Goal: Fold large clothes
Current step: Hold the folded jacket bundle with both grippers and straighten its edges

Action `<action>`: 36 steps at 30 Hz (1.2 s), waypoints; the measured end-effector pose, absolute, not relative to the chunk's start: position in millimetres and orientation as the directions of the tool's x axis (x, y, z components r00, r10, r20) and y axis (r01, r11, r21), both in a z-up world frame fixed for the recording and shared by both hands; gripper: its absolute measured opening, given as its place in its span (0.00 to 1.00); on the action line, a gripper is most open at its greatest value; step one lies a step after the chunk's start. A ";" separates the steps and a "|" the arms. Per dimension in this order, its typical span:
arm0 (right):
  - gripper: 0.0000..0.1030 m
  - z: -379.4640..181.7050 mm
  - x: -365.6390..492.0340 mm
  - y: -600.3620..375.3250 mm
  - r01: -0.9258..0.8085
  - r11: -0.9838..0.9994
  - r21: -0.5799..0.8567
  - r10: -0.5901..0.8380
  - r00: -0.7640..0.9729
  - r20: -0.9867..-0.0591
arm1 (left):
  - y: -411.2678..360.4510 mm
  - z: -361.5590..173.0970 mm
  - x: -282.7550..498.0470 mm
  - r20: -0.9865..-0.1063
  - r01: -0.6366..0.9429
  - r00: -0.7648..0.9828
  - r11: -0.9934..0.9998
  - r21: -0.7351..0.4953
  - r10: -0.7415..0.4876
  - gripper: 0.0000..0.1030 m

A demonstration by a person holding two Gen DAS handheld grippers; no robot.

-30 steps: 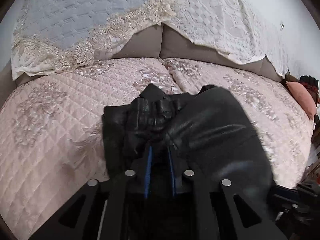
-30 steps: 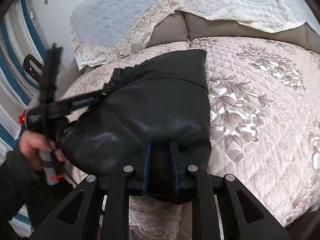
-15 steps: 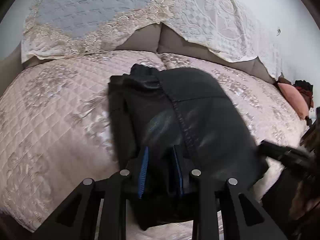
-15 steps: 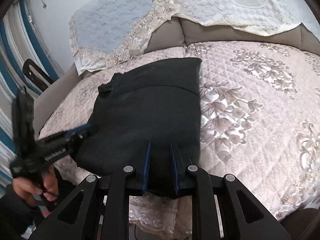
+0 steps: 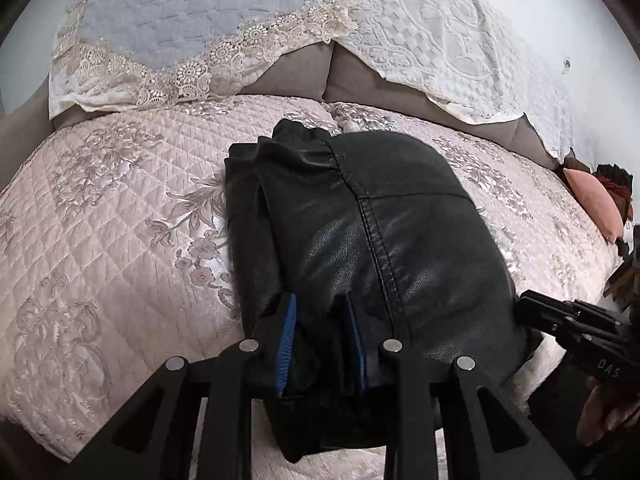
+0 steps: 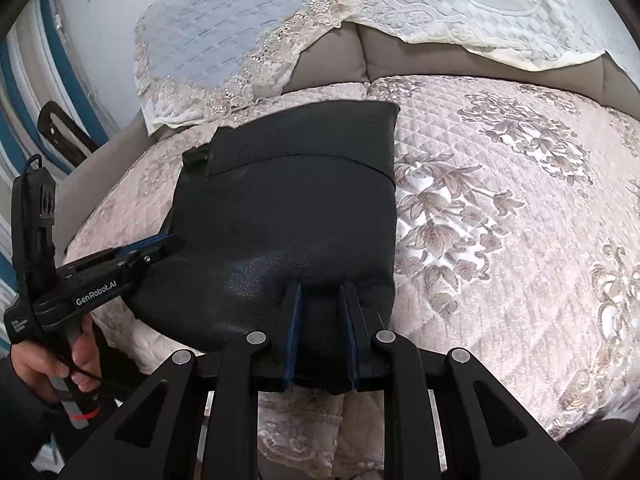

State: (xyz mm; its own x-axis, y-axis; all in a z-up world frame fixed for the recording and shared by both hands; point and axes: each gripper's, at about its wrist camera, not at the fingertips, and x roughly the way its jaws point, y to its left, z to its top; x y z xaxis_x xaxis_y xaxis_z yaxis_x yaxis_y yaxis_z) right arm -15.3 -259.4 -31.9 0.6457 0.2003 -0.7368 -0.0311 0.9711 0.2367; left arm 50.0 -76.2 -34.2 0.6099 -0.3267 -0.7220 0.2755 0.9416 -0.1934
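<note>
Now the bed, under its quilted pink cover, fills both views, with lace-edged pillows across the top of the frame. On it, in the middle of each view and hanging just over the near edge, lies the black leather jacket, already folded into a thick block.

Each gripper has the near edge of that block between its narrow jaws. The right gripper looks clamped on the fold at lower centre of its view. The left gripper has just been opening, with leather between its pads, so I cannot tell whether it grips.

To finish this fold well, I'd press the stiff leather flat, square the near edge with the far one, then let go one side at a time so nothing springs open or slides off.
</note>
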 end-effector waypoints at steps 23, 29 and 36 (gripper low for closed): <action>0.20 -13.0 38.9 -279.7 0.009 0.978 0.207 0.143 0.693 -0.706 | -106.6 -36.1 138.2 -0.716 0.213 0.664 0.972 -0.096 -0.216 0.27; 0.20 -18.6 57.4 -283.2 0.015 0.976 0.217 0.148 0.684 -0.714 | -101.9 -44.1 139.5 -0.713 0.202 0.667 0.973 -0.109 -0.218 0.27; 0.23 -38.8 66.7 -277.8 -0.001 0.980 0.201 0.153 0.650 -0.744 | -102.7 -49.5 144.8 -0.712 0.192 0.670 0.976 -0.107 -0.210 0.27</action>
State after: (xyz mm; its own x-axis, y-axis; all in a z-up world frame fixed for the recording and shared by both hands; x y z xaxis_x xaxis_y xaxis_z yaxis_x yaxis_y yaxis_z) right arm 66.7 -277.8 -38.8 0.6501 0.1527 -0.7444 -0.0005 0.9797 0.2006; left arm 144.8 -102.7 -49.5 0.6702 -0.2101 -0.7119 0.1918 0.9755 -0.1074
